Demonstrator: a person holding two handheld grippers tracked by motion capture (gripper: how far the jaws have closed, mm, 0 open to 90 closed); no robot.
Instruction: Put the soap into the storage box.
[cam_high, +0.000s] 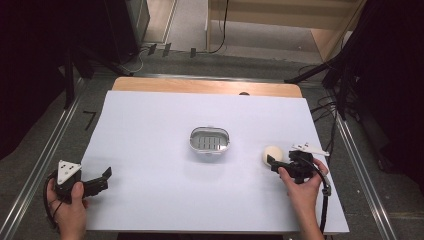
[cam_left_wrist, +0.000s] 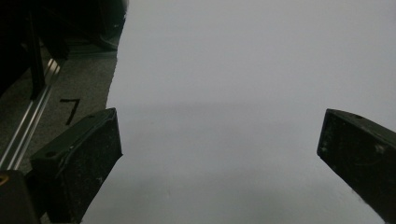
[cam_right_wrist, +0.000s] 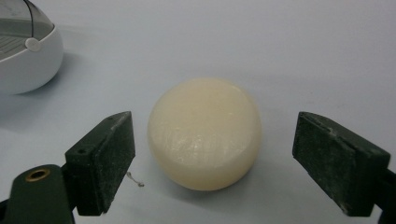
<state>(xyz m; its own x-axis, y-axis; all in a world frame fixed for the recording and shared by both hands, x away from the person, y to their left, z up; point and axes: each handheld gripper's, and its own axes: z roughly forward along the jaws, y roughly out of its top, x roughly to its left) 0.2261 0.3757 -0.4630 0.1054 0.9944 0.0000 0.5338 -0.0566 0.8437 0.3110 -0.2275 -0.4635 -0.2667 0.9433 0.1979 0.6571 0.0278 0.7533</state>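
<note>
A round cream soap bar (cam_high: 272, 154) lies on the white table sheet (cam_high: 165, 135), right of centre. My right gripper (cam_high: 276, 162) is just at its near side, open, jaws pointing at it. In the right gripper view the soap bar (cam_right_wrist: 204, 133) sits between the two black jaws with a gap on each side, and that gripper (cam_right_wrist: 214, 161) touches nothing. A white oval soap dish (cam_high: 210, 140) with a grey slotted insert stands at the table's middle; its rim (cam_right_wrist: 28, 51) shows at the upper left. My left gripper (cam_high: 102, 178) rests open at the front left, over bare sheet (cam_left_wrist: 233, 93).
The white sheet covers a wooden table whose far edge (cam_high: 205, 86) shows at the back. Metal rails (cam_high: 47, 145) run along the left and right sides. Cables and dark stands (cam_high: 340, 80) crowd the floor at the back right.
</note>
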